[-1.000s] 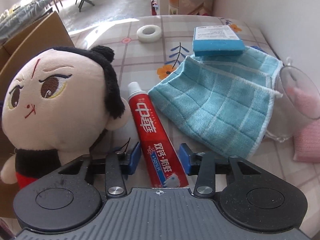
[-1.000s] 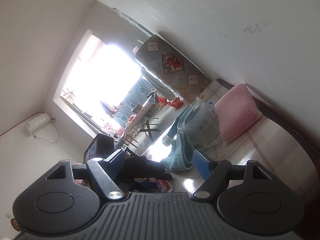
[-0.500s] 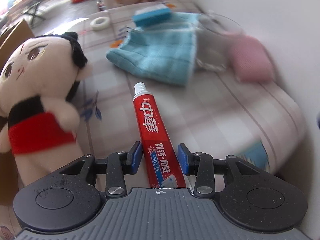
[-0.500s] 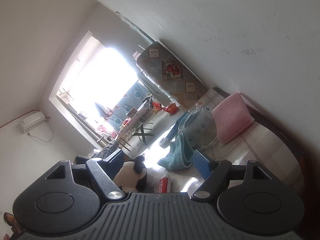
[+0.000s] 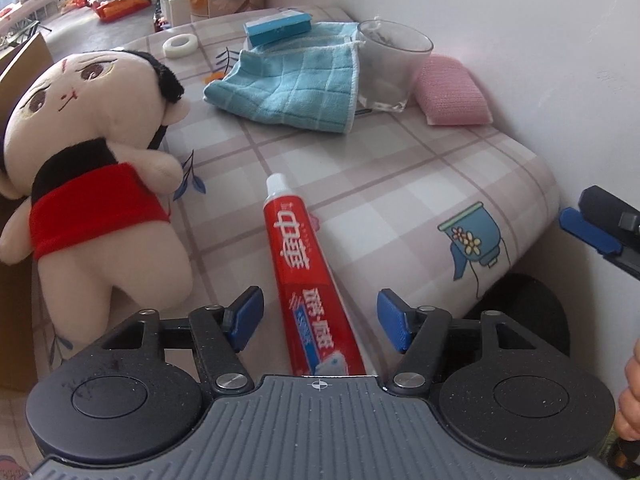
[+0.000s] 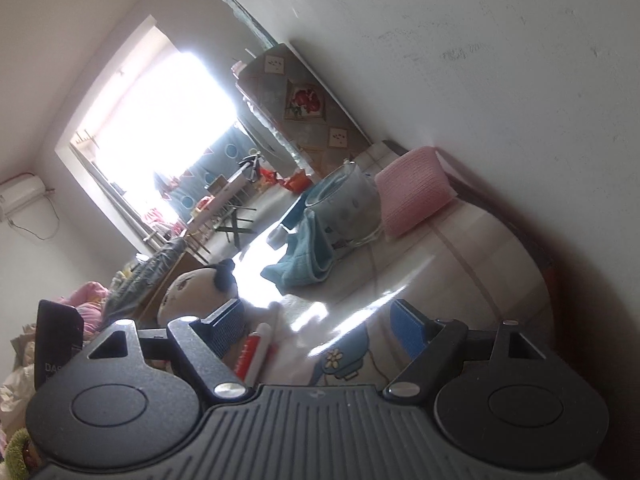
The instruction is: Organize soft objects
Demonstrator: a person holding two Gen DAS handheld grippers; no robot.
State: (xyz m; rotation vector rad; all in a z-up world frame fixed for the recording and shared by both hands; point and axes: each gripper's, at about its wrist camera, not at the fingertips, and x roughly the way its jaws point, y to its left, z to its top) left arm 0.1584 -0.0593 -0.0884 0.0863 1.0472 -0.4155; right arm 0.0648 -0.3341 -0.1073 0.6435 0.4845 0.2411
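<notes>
left tongs (image 5: 320, 318): just spread apart, pads clear of toothpaste tube (image 5: 310, 276) | right tongs (image 6: 316, 328): apart, empty

Glossy toothpaste tube (image 5: 306, 264), fuzzy plush doll (image 5: 96, 128)

Ribbed grey tool (image 5: 320, 318) body, black linkage arms, silver screws, blue fingertip pads (image 5: 244, 318).

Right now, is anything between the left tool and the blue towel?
Yes. The toothpaste tube lies between the open left tool, its pads clear of it after just opening, and points toward the blue towel. Beyond its cap, only bare tablecloth.
</notes>
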